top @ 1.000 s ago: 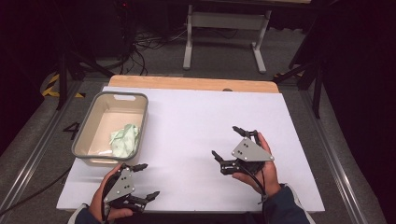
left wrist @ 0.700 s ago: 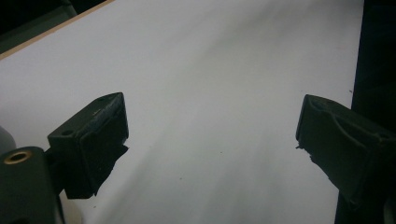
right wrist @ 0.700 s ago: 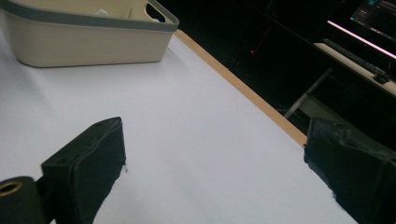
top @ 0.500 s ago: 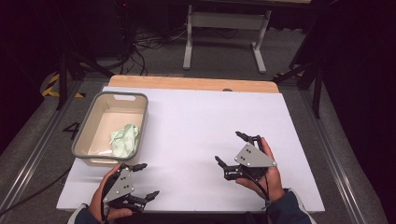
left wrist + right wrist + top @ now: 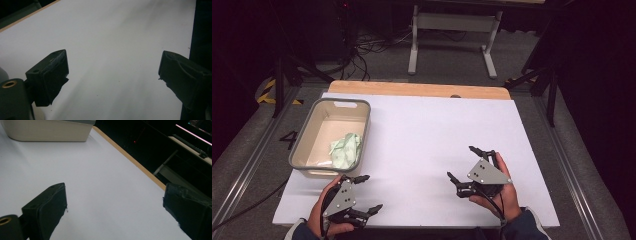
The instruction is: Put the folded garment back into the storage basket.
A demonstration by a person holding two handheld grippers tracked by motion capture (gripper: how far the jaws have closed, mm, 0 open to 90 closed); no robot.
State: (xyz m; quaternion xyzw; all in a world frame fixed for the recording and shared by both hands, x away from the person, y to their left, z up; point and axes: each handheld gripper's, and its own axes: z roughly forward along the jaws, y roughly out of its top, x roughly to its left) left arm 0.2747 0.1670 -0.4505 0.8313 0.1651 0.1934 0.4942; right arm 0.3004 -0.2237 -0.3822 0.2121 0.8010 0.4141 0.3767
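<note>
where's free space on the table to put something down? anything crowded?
Widest bare patch: the white table centre, bordered by the bin on the left, the wooden far edge, and the two grippers at the near edge. Also free between the left gripper and right gripper. Crowded only inside the bin, where a green cloth lies.

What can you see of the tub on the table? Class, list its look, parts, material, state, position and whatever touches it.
The tub is a rectangular open bin, beige with a grey rim and a handle slot at its far end; it looks like plastic. It sits upright on the white table cover near the left edge, just beyond the left tongs. Inside lies a crumpled pale green cloth at the near right. Its beige side also shows in the right gripper view. Neither tongs touch it.
</note>
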